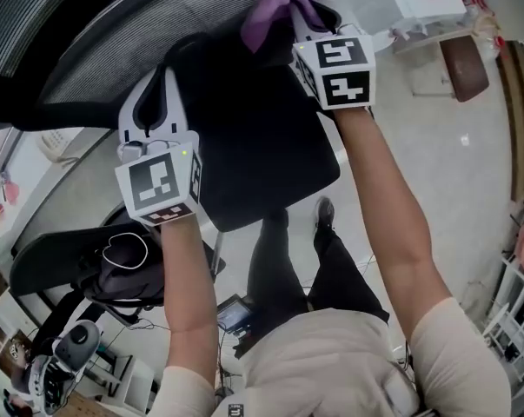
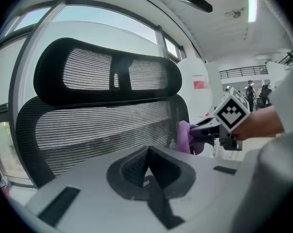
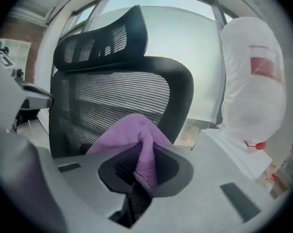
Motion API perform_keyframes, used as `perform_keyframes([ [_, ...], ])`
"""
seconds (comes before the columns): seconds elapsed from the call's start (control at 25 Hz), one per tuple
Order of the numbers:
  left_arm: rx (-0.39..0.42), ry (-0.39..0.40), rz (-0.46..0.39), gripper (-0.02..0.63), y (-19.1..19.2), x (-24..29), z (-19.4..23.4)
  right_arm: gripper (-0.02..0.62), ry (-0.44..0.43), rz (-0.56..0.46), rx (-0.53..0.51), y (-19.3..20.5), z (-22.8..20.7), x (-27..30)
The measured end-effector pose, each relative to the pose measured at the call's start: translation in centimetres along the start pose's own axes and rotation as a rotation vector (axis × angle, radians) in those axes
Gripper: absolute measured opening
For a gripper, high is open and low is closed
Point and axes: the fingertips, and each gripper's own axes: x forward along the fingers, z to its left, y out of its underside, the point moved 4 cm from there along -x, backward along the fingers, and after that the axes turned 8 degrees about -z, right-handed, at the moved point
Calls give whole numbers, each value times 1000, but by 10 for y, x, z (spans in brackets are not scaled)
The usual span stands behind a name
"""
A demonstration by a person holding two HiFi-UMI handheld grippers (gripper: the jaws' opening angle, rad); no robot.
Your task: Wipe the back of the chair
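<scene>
the right gripper (image 3: 144, 155) is clamped tight on a fold of the purple cloth (image 3: 129, 132). the rest of it bunches ahead of the jaws, so soft fabric rather than plastic meets the chair. the left gripper (image 2: 148, 168) has its jaws together on nothing and hangs low to the left, probably just out of the way. the cloth sits at the right edge of the mesh chair back (image 2: 102, 130), seemingly touching its frame, below the headrest (image 2: 107, 72). the seat (image 1: 244, 146) lies nearer the person.
</scene>
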Motion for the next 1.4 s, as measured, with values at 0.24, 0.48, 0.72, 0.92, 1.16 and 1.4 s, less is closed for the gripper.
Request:
perform_keyframes([
  [0.24,5,-50,13,8,2,-14,22,35,-135,-15,-15,-10,57,10],
  [0.48,2,-153,41,8,11,-48,63,35,-396,-43,-75,-36,170,26],
  [0.72,-10,-256,40,8,2,-94,88,35,-553,-23,-171,-51,231,21],
  [0.92,7,-276,41,8,-15,-122,97,35,-560,-21,-181,-58,233,2],
  [1.16,72,-278,26,8,-47,-134,85,35,-553,-50,-178,-83,206,-36],
  [1.4,126,-266,7,8,-85,-159,64,35,-530,-129,-182,-121,178,-92],
])
